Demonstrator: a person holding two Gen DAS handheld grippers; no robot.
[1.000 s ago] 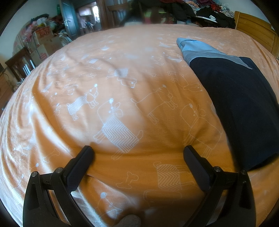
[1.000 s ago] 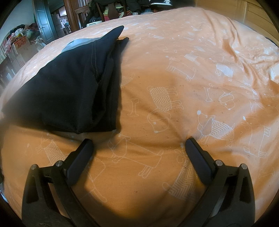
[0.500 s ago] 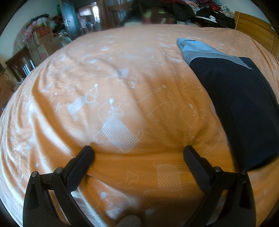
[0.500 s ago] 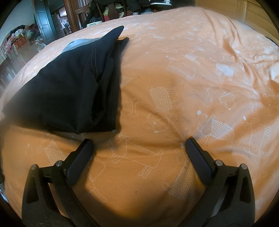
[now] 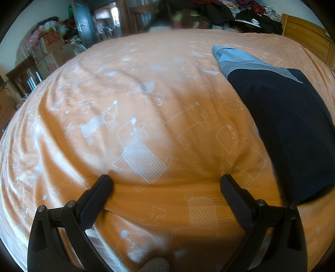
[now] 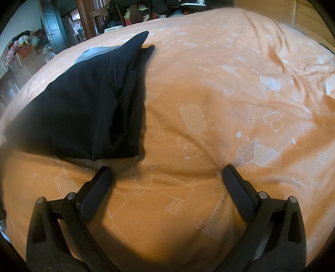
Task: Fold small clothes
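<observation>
A dark navy garment [image 5: 289,129] with a light blue and grey far end lies folded on the orange bedspread, at the right of the left wrist view. The same garment [image 6: 83,108] fills the upper left of the right wrist view, its folded edges stacked along its right side. My left gripper [image 5: 165,182] is open, resting on bare bedspread to the left of the garment. My right gripper [image 6: 166,171] is open too, just below and right of the garment's near corner, with nothing between its fingers.
The orange bedspread [image 5: 146,94] with white dog prints covers the whole bed. A wooden headboard [image 5: 305,33] stands at the far right, piled clothes [image 5: 251,14] behind the bed, cardboard boxes [image 5: 52,48] and a dark chair [image 5: 23,75] at the left.
</observation>
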